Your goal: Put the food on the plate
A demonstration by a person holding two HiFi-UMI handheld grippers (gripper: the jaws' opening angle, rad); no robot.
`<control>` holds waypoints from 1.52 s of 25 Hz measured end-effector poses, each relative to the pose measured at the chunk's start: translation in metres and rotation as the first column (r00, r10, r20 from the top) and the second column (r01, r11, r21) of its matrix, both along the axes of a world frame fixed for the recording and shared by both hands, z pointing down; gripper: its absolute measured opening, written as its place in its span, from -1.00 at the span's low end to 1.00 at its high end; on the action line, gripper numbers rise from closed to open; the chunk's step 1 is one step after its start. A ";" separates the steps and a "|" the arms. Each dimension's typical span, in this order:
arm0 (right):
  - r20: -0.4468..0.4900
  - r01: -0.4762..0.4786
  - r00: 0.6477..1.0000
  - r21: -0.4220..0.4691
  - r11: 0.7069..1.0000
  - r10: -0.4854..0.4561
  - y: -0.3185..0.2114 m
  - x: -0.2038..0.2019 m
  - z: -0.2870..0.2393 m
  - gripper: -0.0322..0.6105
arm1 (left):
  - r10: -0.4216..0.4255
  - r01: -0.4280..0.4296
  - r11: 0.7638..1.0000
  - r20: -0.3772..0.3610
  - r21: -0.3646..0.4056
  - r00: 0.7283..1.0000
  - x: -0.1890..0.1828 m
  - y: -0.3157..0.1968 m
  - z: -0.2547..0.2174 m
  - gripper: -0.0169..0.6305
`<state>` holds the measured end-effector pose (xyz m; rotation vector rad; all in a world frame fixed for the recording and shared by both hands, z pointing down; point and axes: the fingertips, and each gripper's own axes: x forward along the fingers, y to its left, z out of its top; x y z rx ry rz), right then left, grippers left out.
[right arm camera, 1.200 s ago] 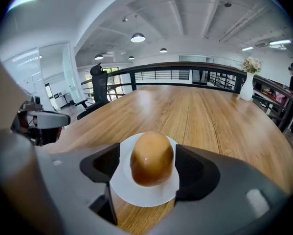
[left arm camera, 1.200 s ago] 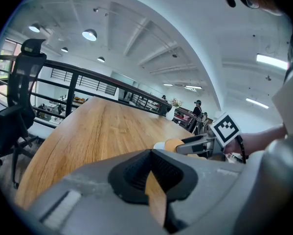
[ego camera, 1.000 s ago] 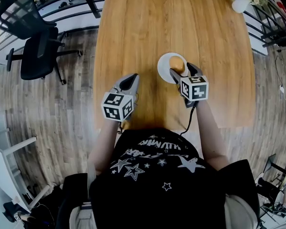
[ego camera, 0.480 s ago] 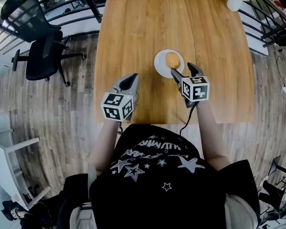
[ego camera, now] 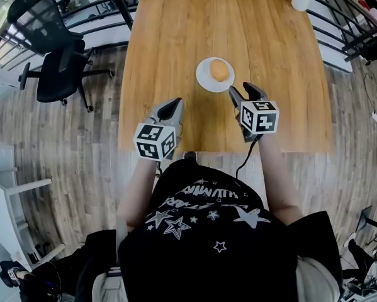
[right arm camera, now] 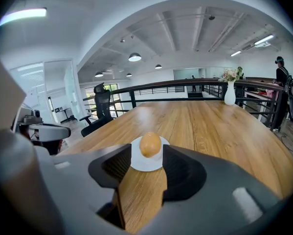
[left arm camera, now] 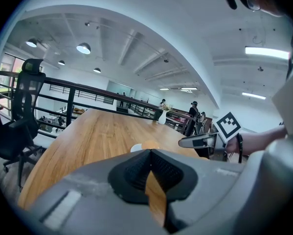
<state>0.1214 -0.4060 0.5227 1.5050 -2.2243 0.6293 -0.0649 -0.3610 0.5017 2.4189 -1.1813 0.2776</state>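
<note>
Head view: the bun (ego camera: 219, 70) sits on the plate (ego camera: 204, 81), at eleven o'clock from our right gripper (ego camera: 245, 93). Left gripper view: our left gripper (left arm camera: 150, 152) is clenched and empty. Right gripper view: our jaws, just narrowed, are released and hold nothing; the bun is at twelve o'clock, beyond the fingertips (right arm camera: 171, 164).

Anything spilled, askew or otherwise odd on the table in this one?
Nothing stands out. The bun sits whole near the middle of the plate, which lies flat on the table. The vase at the far corner stands upright, and no spill shows.
</note>
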 end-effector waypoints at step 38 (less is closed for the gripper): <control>0.095 0.108 0.988 0.111 0.988 -0.119 0.243 0.050 -0.033 -0.89 | -0.049 0.048 0.998 0.027 0.036 0.998 0.062 0.239 -0.008 -0.94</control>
